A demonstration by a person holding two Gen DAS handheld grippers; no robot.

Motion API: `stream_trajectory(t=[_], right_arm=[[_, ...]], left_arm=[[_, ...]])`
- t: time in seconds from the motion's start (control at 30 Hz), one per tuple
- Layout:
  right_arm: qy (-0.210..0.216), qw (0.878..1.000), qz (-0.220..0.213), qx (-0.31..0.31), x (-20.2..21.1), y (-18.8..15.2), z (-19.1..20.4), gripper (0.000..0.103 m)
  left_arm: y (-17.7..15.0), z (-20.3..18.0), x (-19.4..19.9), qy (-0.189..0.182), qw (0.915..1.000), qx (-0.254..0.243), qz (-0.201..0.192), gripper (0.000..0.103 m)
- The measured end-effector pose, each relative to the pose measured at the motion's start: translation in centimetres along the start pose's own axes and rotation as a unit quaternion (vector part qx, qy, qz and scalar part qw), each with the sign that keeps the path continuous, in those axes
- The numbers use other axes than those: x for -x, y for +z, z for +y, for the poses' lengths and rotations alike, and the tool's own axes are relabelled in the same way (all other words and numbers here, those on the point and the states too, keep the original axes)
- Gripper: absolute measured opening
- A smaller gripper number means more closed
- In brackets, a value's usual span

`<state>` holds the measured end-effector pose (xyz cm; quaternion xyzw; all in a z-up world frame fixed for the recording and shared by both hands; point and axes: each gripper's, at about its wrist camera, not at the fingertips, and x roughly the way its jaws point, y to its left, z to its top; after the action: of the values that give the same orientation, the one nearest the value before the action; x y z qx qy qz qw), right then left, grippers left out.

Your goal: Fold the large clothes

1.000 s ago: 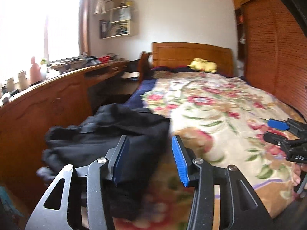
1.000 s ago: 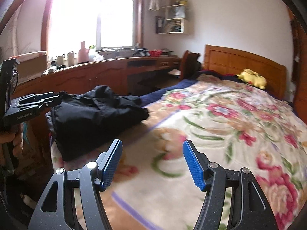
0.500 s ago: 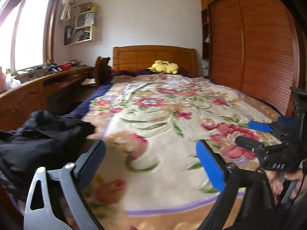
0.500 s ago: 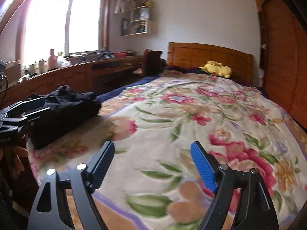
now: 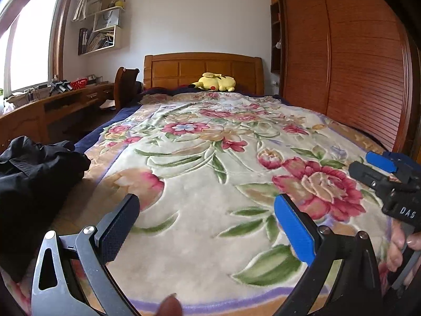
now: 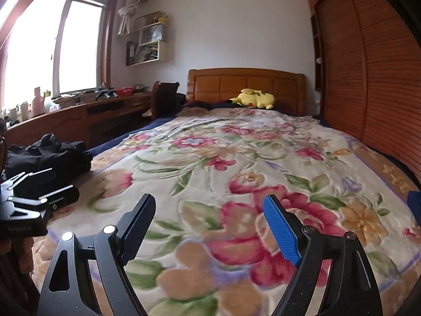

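A crumpled black garment (image 5: 39,173) lies on the near left corner of the bed; the right wrist view shows it too (image 6: 50,155). My left gripper (image 5: 206,205) hovers open over the floral blanket (image 5: 210,158), to the right of the garment, with nothing between its fingers. My right gripper (image 6: 209,204) is also open and empty above the blanket's near middle. Each gripper shows in the other's view: the right one (image 5: 379,173) at the right edge with a hand behind it, the left one (image 6: 39,187) at the left edge in front of the garment.
A yellow plush toy (image 5: 215,83) rests by the wooden headboard. A long wooden desk (image 5: 39,110) with clutter and a chair (image 5: 126,84) run along the left, a slatted wardrobe (image 5: 342,79) along the right. Something dark blue (image 6: 415,205) lies at the bed's right edge.
Both views swung right, off the black garment toward the middle of the bed. Both grippers' jaws spread wider; the left one left the garment behind.
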<state>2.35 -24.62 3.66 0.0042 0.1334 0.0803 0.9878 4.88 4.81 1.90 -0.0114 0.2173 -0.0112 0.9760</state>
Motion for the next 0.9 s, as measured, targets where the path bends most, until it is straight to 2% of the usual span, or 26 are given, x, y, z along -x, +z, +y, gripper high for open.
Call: stream_trajectory(t=[0.37, 0.9], right_arm=[[0.006, 1.0, 0.004, -0.021, 0.0, -0.5, 0.2, 0.085], [-0.001, 1.0, -0.004, -0.008, -1.1, -0.9, -0.5, 0.085]], left_arm=[[0.3, -0.5, -0.4, 0.0, 1.0, 0.006, 0.005, 0.102], [0.4, -0.7, -0.4, 0.002, 1.0, 0.005, 0.006, 0.102]])
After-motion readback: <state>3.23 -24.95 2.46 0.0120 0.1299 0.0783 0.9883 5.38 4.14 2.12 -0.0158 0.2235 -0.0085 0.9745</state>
